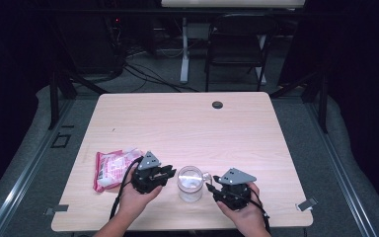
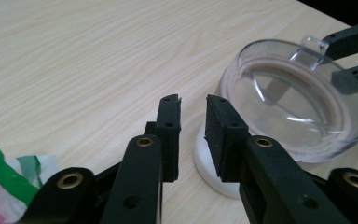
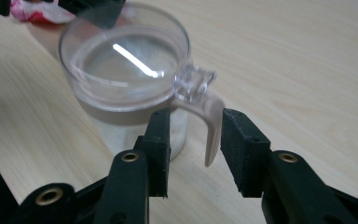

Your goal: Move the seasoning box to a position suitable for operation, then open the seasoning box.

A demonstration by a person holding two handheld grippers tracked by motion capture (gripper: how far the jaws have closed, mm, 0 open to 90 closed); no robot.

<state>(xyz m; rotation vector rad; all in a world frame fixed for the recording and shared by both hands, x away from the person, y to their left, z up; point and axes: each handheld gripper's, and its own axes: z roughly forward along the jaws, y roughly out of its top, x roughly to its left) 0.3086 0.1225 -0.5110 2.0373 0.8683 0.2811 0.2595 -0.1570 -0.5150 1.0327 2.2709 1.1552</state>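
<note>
A clear plastic cup [image 1: 190, 183] with a side handle [image 3: 209, 126] stands near the table's front edge, with something white in its lower part. In the left gripper view the cup [image 2: 303, 93] sits just right of the jaws. My left gripper [image 1: 170, 173] is at the cup's left side; its jaws [image 2: 193, 123] stand a narrow gap apart with only bare table between them. My right gripper [image 1: 209, 187] is at the cup's right. Its jaws [image 3: 196, 114] are open on either side of the handle, with a clear gap on the left pad's side.
A pink and white packet [image 1: 111, 168] lies left of my left hand, and its green-striped corner [image 2: 9, 186] shows by the left jaw. A black round grommet [image 1: 217, 104] sits at the table's far edge. A folding chair [image 1: 239, 44] stands beyond the table.
</note>
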